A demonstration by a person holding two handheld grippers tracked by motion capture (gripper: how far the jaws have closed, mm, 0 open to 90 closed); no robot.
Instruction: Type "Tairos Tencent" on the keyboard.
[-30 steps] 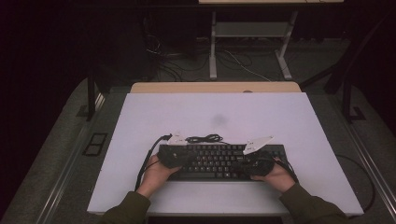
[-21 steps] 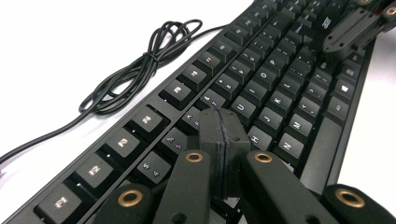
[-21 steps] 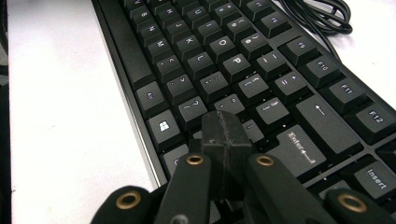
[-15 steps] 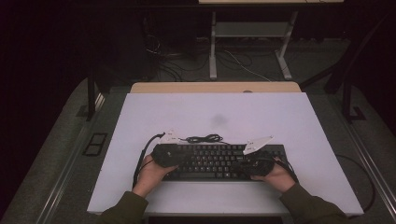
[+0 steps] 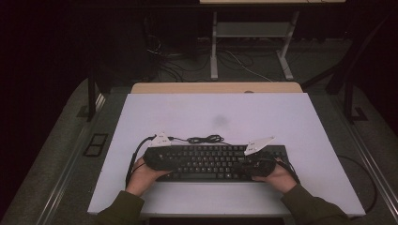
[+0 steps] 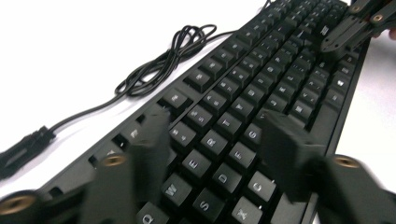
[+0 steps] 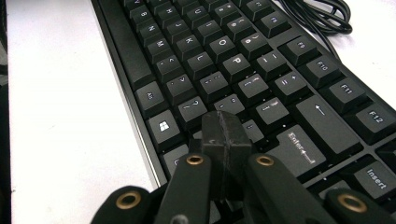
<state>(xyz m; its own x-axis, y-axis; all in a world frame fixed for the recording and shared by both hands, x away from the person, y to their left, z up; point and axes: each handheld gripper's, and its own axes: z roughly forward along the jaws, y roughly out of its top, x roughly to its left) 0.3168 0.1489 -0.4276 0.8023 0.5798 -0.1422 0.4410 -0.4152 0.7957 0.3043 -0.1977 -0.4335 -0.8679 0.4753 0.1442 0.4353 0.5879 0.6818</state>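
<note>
You hold a tool in each hand over a black keyboard [image 5: 213, 161]; the keyboard lies flat on the white surface [image 5: 220, 110], near the edge close to you, with its long side running left to right; your left tool [image 5: 157, 157] is over the left end of the keyboard; in the left gripper view the left tool [image 6: 212, 140] has its two jaws standing apart above the letter keys, one jaw near the top letter row and one near the bottom letter row; these jaws have just been opening, and only the keys show in the gap between them; you cannot tell if the jaw tips touch the keys; your right tool [image 5: 260, 161] is over the right end of the keyboard; in the right gripper view the right tool [image 7: 225, 135] has its jaws pressed tight together with nothing between them; the closed tip sits right on the keys just beside the Enter key [image 7: 299, 149]; you cannot tell if it pushes a key down; the keyboard's thin black cable [image 5: 204, 139] lies in a small loose bundle on the surface just behind the keyboard; its plug [image 6: 23, 147] rests on the surface beside the keyboard's back edge; your left hand [image 5: 143, 173] and right hand [image 5: 277, 176] rest at the near edge of the keyboard.
</note>
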